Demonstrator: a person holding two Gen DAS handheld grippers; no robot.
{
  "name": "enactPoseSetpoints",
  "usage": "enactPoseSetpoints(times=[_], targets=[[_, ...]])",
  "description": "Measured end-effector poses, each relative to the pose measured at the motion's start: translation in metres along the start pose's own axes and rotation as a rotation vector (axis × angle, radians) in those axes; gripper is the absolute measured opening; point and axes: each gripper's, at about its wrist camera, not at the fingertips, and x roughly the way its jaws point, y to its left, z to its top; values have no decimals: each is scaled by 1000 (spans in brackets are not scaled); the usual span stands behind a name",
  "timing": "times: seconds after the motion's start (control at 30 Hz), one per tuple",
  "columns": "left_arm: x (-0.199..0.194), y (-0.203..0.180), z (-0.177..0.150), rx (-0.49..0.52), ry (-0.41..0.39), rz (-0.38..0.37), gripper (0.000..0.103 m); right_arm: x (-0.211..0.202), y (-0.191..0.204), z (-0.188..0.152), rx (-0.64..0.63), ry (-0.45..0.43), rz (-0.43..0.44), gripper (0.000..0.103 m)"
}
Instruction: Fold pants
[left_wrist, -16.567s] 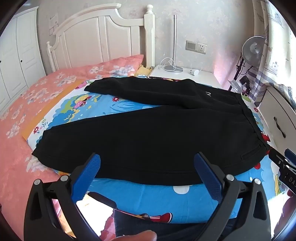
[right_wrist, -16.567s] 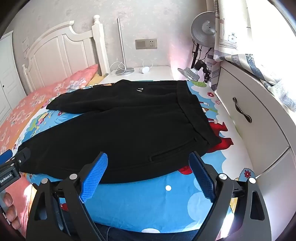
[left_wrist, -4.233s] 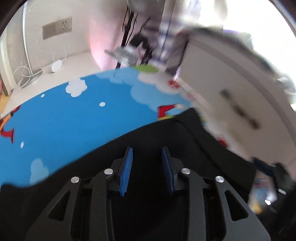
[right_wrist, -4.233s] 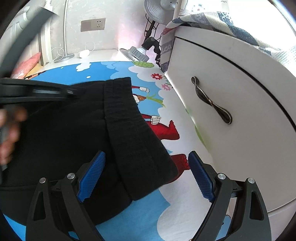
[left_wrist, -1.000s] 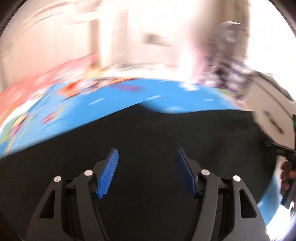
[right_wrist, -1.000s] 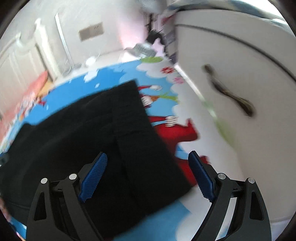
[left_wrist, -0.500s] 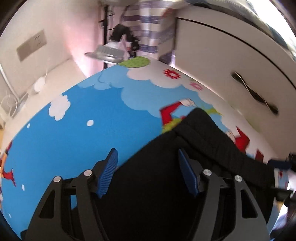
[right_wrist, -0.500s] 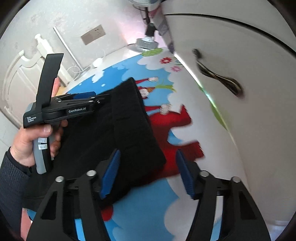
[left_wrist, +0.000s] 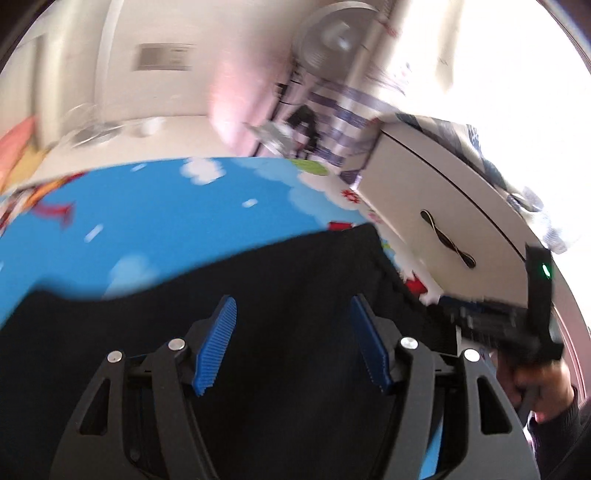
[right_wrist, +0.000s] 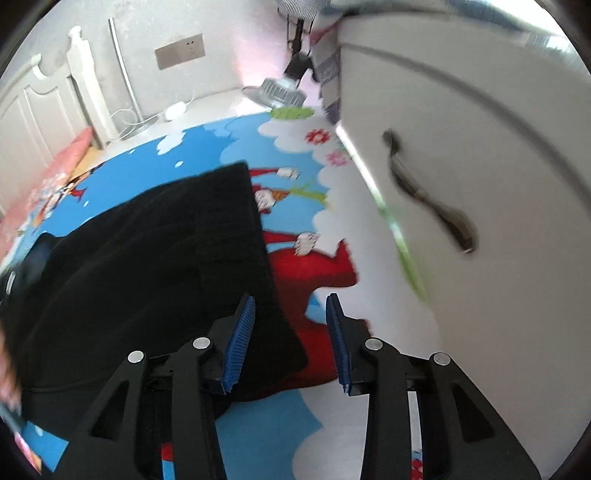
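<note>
The black pants (right_wrist: 155, 266) lie folded lengthwise on the blue cartoon sheet (right_wrist: 207, 155), waistband (right_wrist: 232, 221) toward the white drawer unit. My right gripper (right_wrist: 289, 343) hovers at the waistband's near corner; its jaws are closing, the corner lies between the pads, and neither pad presses on it. In the blurred left wrist view the pants (left_wrist: 295, 280) fill the lower half. My left gripper (left_wrist: 291, 343) hangs over the cloth with its jaws closing and nothing pinched. The right gripper (left_wrist: 495, 325) also shows there at the pants' right edge, held by a hand (left_wrist: 535, 384).
A white drawer unit (right_wrist: 480, 122) with a dark handle (right_wrist: 424, 199) stands close along the bed's right side. Behind are a fan base (right_wrist: 277, 92), a white bedside table (right_wrist: 207, 107), a wall socket (right_wrist: 180, 55) and the headboard (right_wrist: 44, 110).
My right jaws have narrowed a good deal around the waistband corner. The left gripper has swung back over the pants toward the left, out of the middle of the right wrist view.
</note>
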Motion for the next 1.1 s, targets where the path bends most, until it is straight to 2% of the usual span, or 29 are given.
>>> enactPoseSetpoints(times=[0.03, 0.1, 0.2, 0.27, 0.37, 0.43, 0.47, 0.5, 0.53, 0.6, 0.67, 0.73, 0.8, 0.83, 0.87, 0.9, 0.93, 1.0, 1.1], targets=[[-18, 8, -20, -21, -4, 20, 57, -13, 5, 1, -10, -51, -29, 62], [-43, 18, -49, -43, 0, 63, 54, -36, 21, 3, -53, -151, -46, 80], [-86, 38, -92, -67, -13, 172, 52, -48, 59, 2, -131, -190, 51, 86], [-110, 65, -113, -148, -26, 219, 52, -46, 94, -4, -184, -159, 116, 86], [-155, 120, -147, -297, -60, 367, 52, -46, 141, -14, -213, -124, 240, 86], [-186, 154, -166, -386, -92, 419, 43, -48, 173, -21, -249, -110, 253, 86], [-203, 169, -174, -399, -104, 479, 43, -48, 196, -25, -284, -89, 249, 86], [-222, 180, -181, -401, -115, 581, 49, -49, 214, -29, -318, -75, 255, 86], [-237, 189, -186, -413, -133, 630, 50, -51, 228, -34, -346, -71, 265, 86], [-284, 218, -206, -522, -213, 671, 50, -58, 264, -44, -440, -99, 298, 86], [-332, 239, -228, -630, -310, 770, 50, -64, 299, -52, -538, -127, 298, 86], [-374, 253, -252, -741, -413, 844, 50, -67, 336, -62, -631, -129, 337, 86], [-418, 266, -287, -927, -520, 963, 51, -72, 371, -73, -688, -113, 391, 86], [-432, 272, -299, -1003, -550, 993, 54, -72, 385, -77, -709, -105, 410, 86], [-447, 280, -320, -1117, -607, 960, 54, -72, 403, -81, -734, -90, 448, 86], [-454, 289, -338, -1209, -648, 878, 55, -73, 412, -84, -741, -72, 485, 86], [-461, 303, -359, -1303, -686, 759, 55, -71, 422, -85, -742, -44, 528, 86], [-461, 321, -376, -1377, -721, 594, 55, -62, 444, -89, -734, 14, 609, 86], [-452, 341, -386, -1402, -708, 481, 53, -46, 469, -101, -759, 52, 582, 86]])
